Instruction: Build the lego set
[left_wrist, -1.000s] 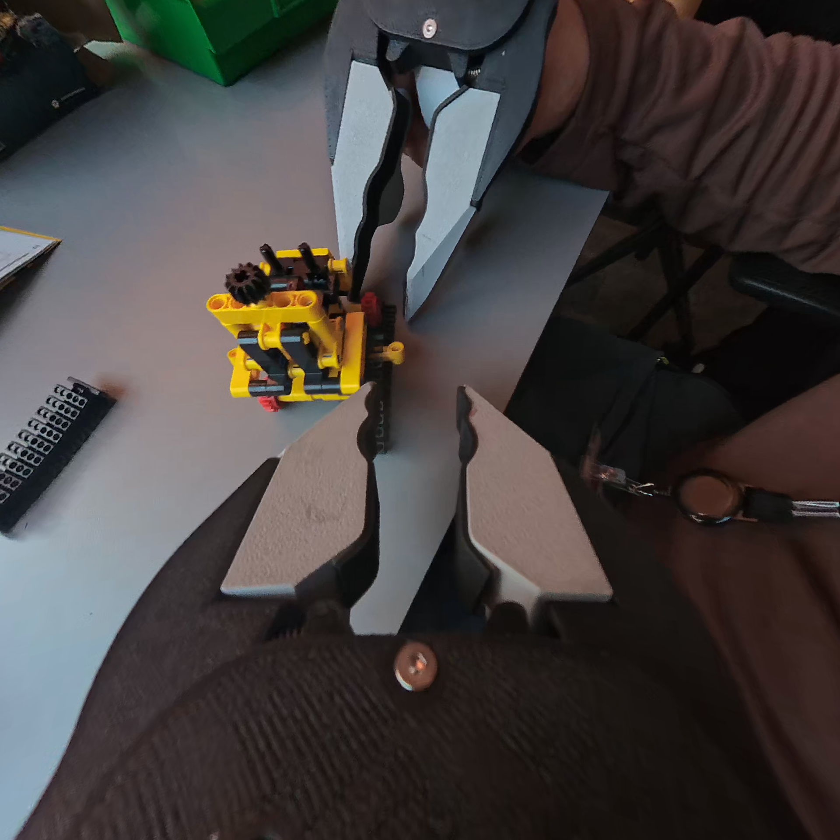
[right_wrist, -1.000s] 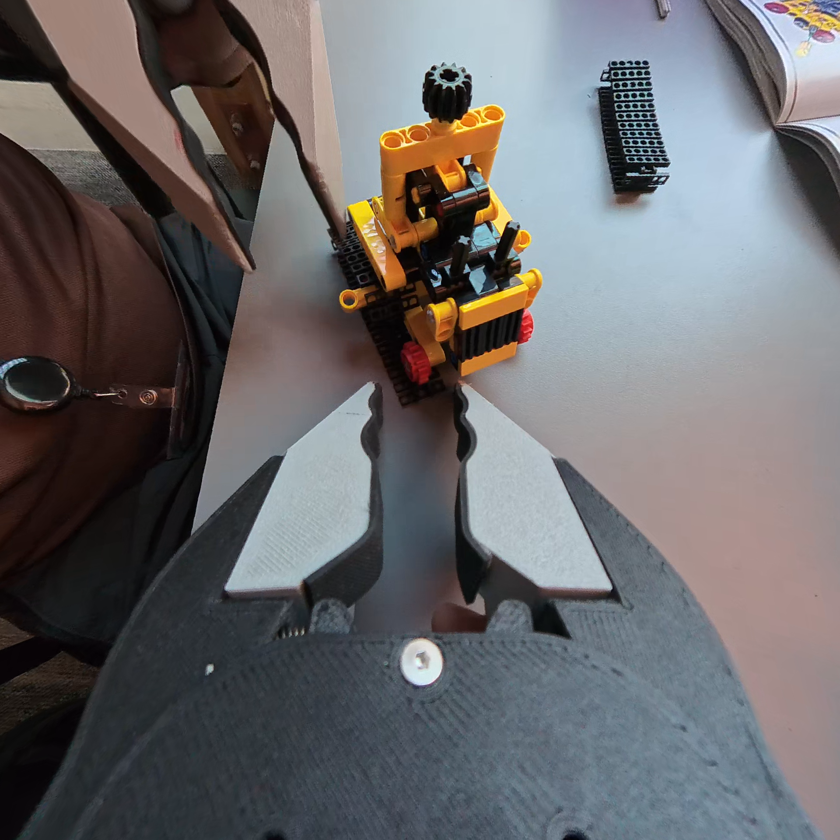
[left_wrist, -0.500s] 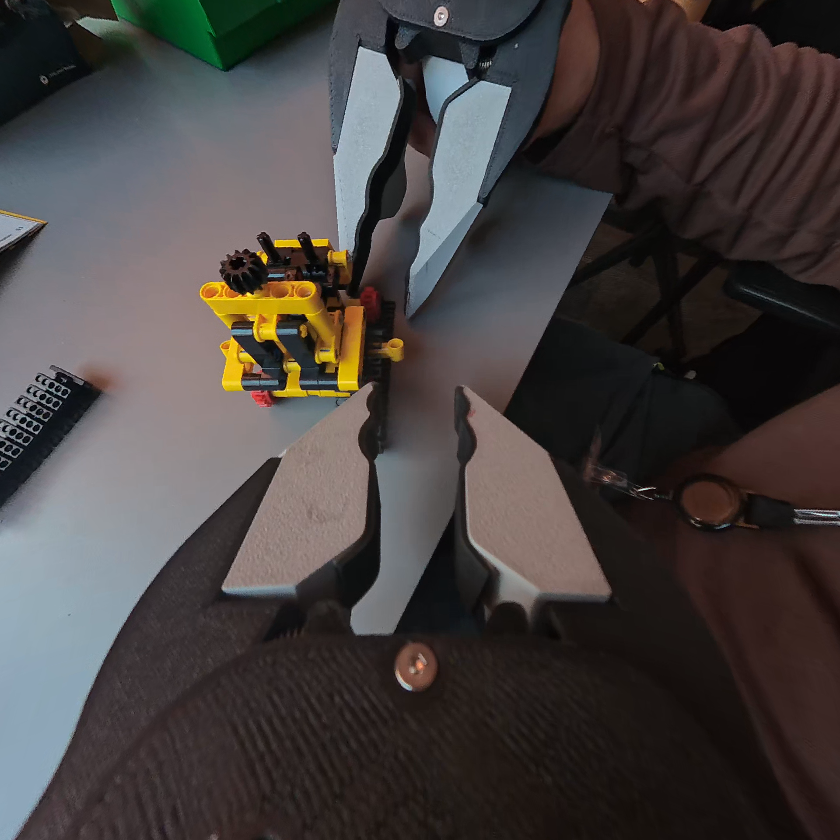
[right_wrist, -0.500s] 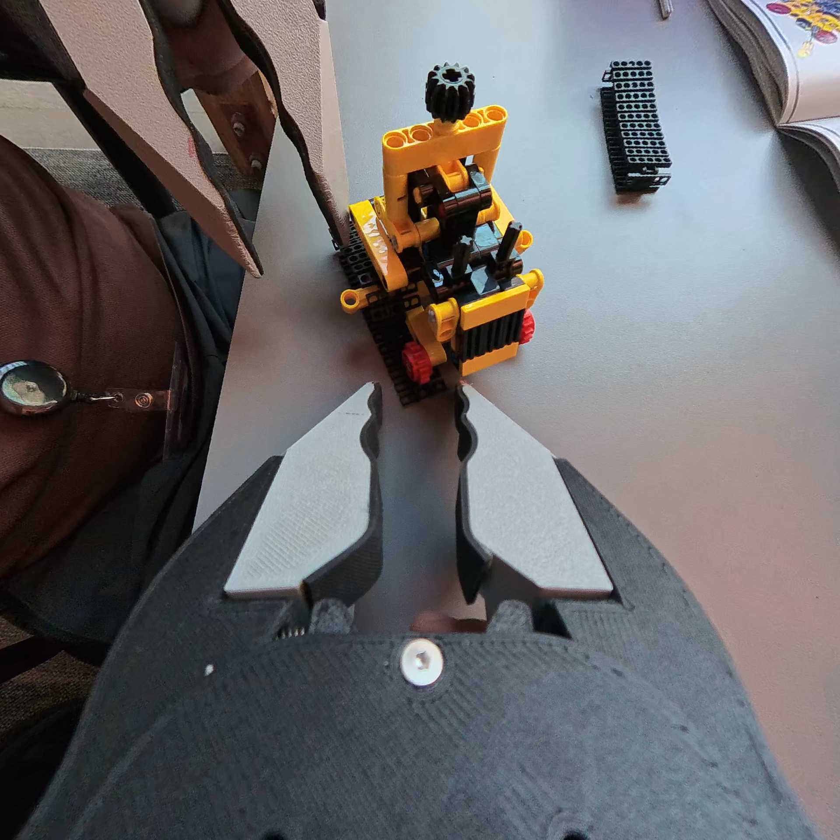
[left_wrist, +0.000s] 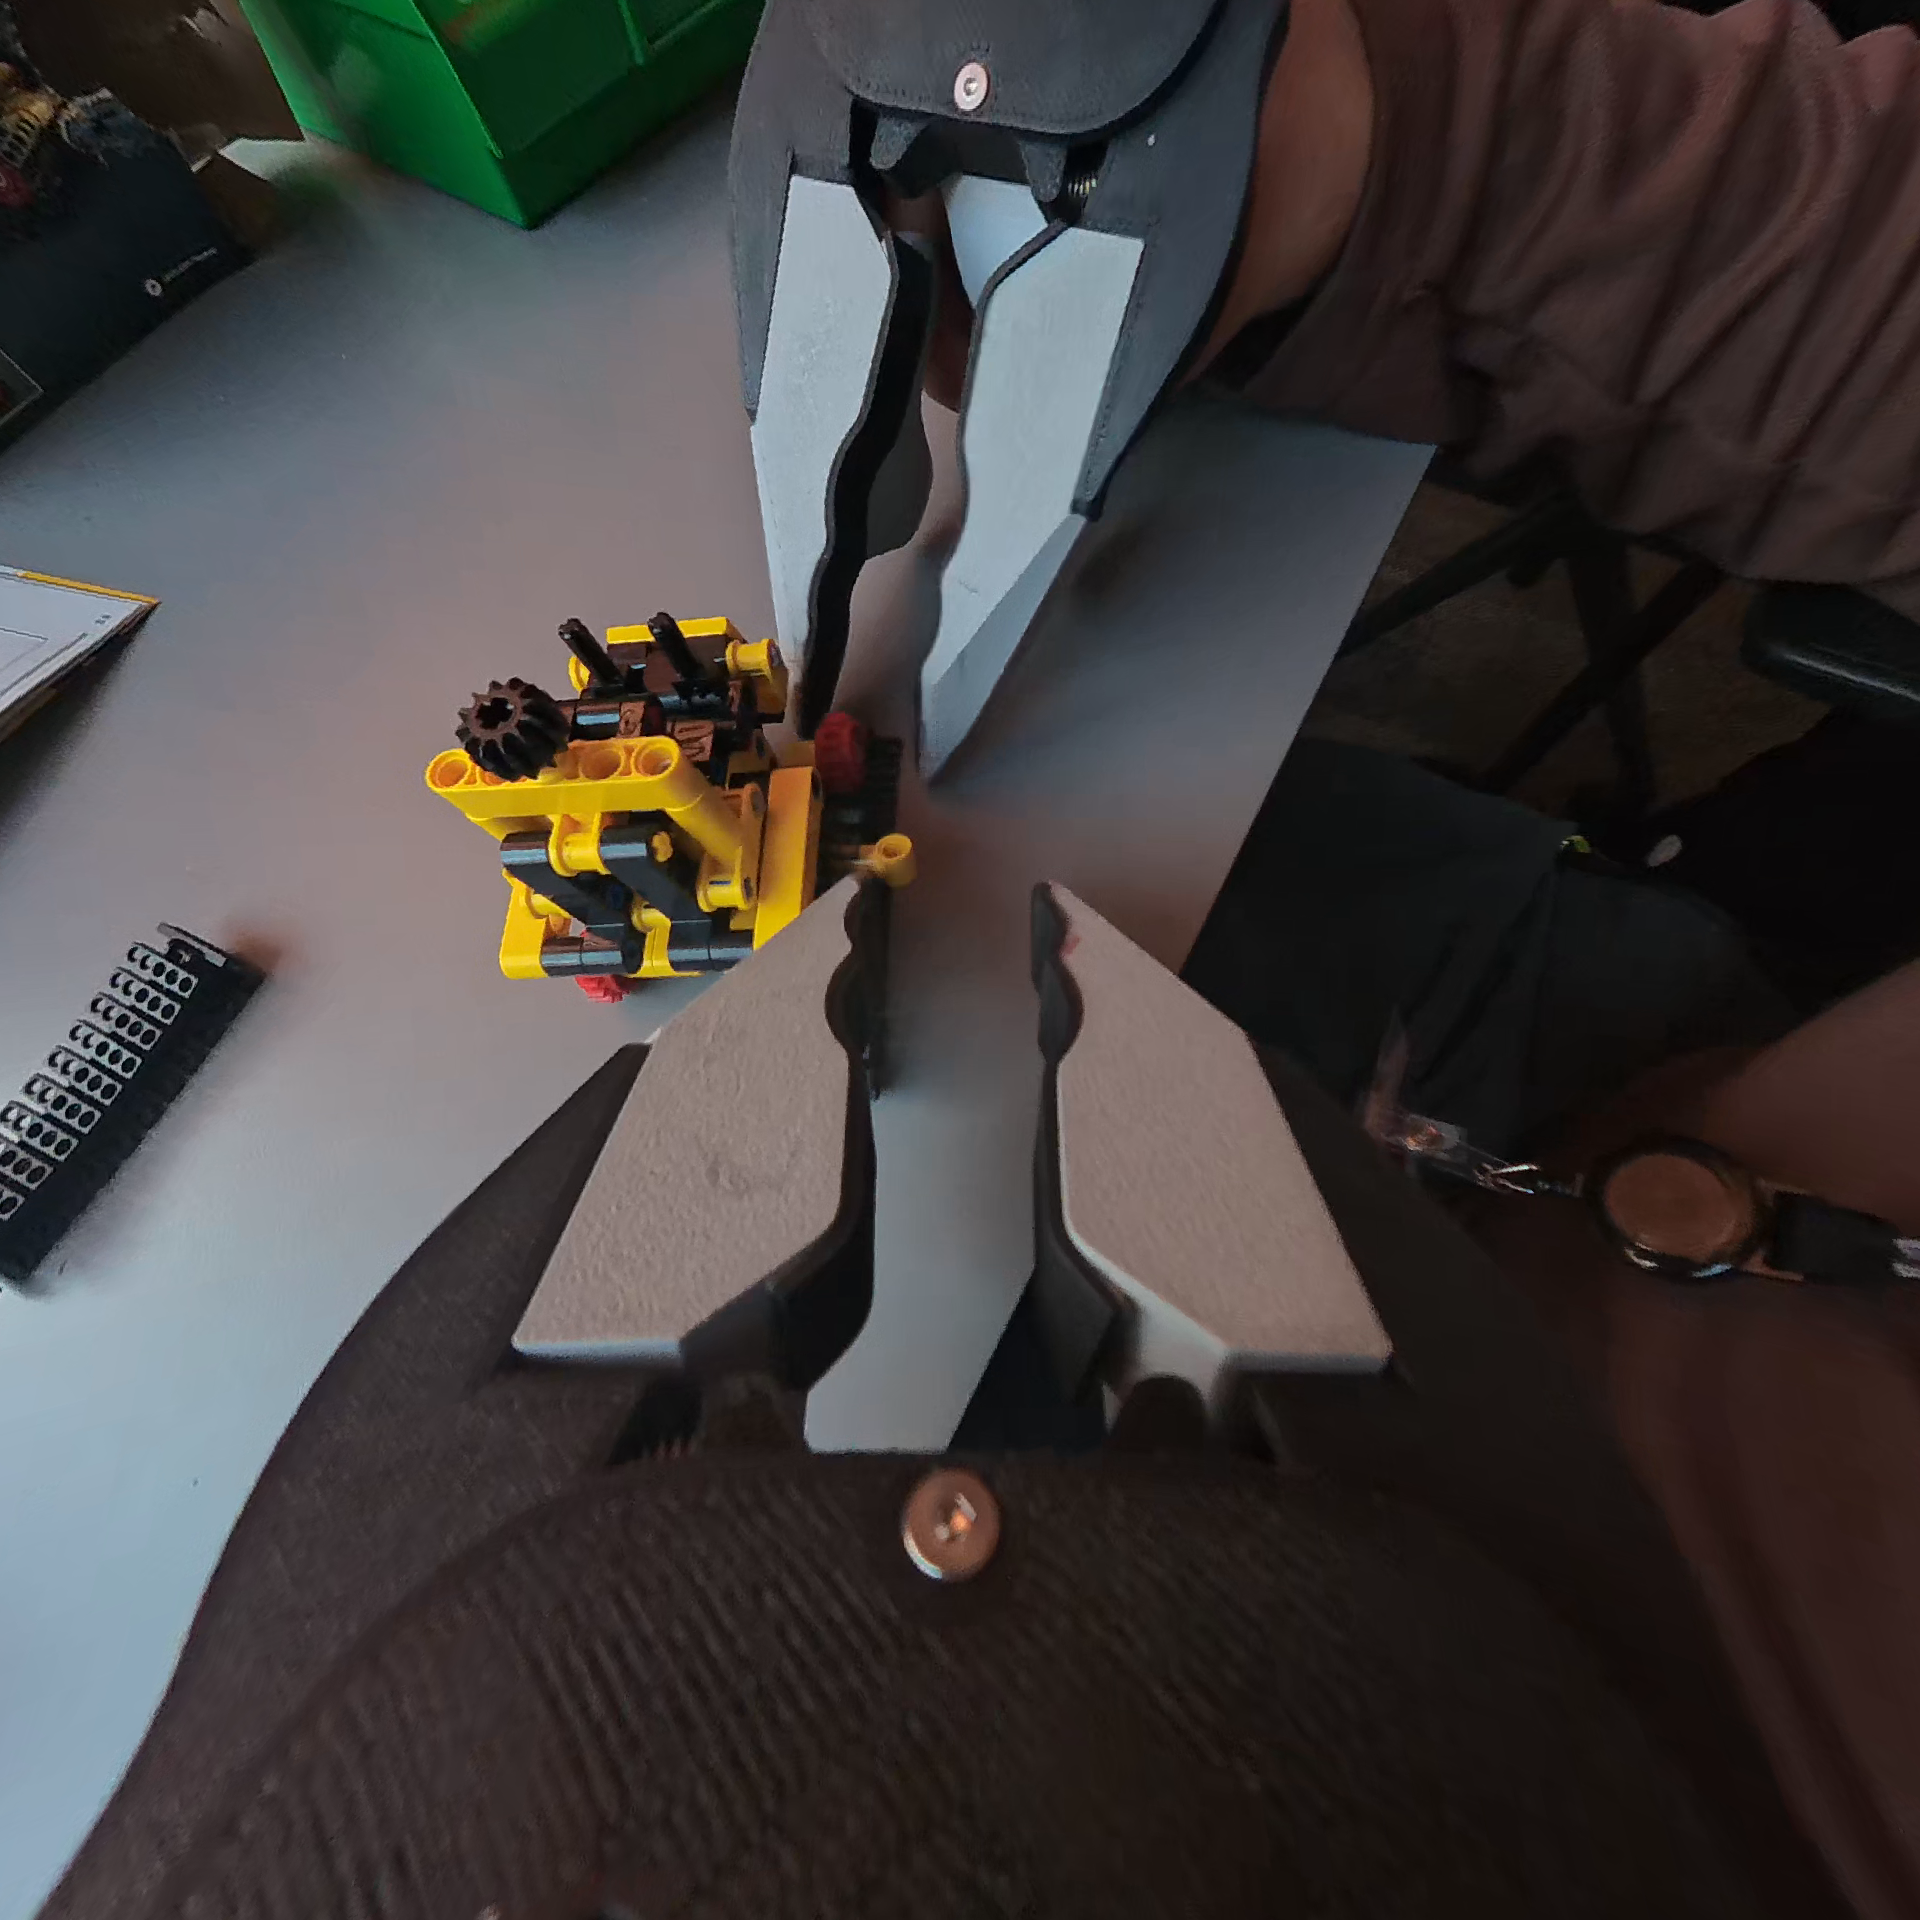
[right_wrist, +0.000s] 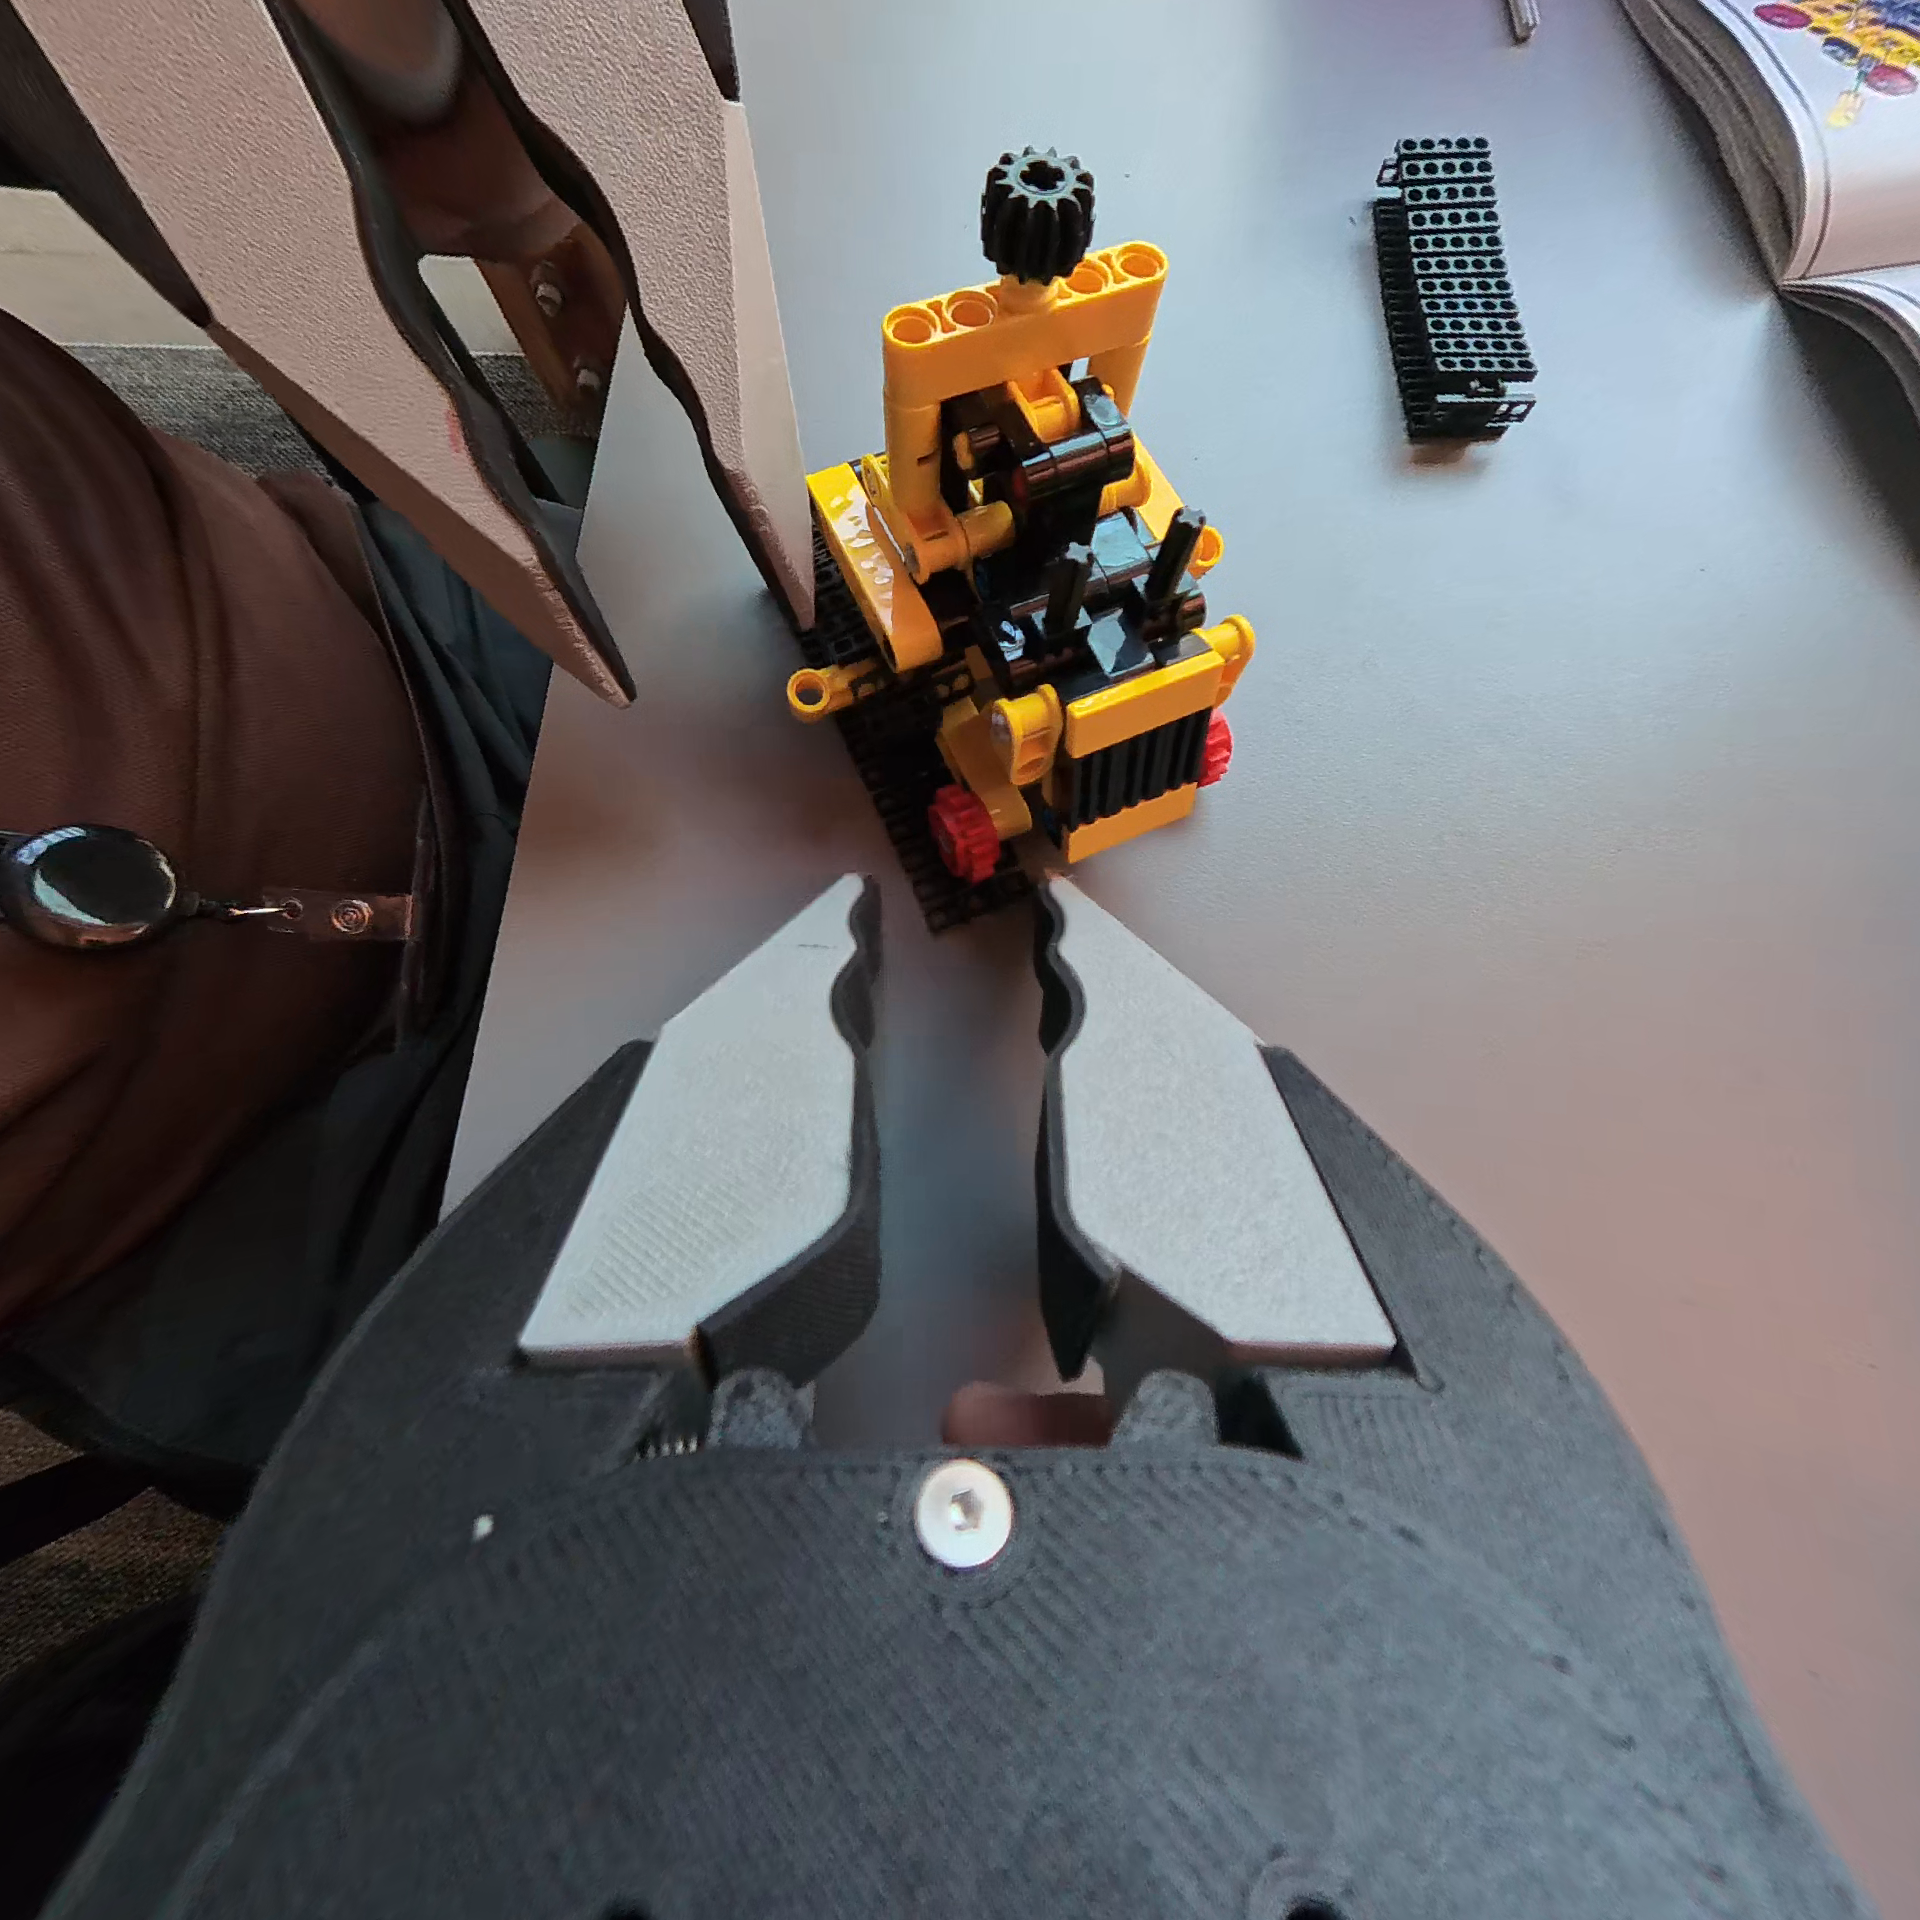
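Note:
A yellow and black lego vehicle (left_wrist: 644, 821) (right_wrist: 1049, 582) with a black gear on top stands on the grey table (left_wrist: 416, 468) near its edge. A black track strip (right_wrist: 914, 831) (left_wrist: 881, 800) lies along its side. My left gripper (left_wrist: 948, 904) (right_wrist: 712, 655) is open and empty, with one fingertip at one end of that strip. My right gripper (right_wrist: 954, 894) (left_wrist: 868, 743) is open and empty, with its fingertips on either side of the other end. A second black track strip (right_wrist: 1455, 291) (left_wrist: 104, 1081) lies apart on the table.
An open instruction booklet (right_wrist: 1818, 156) (left_wrist: 52, 644) lies beyond the spare strip. A green box (left_wrist: 520, 94) and a black box (left_wrist: 94, 260) stand at the far side. The table edge and a person's lap with a badge reel (left_wrist: 1673, 1210) are close by. One gripper's finger ends stand about 6 cm off the other's.
Almost nothing. The left gripper has shifted slightly by the strip's end. Both grippers stay open and the vehicle has not moved.

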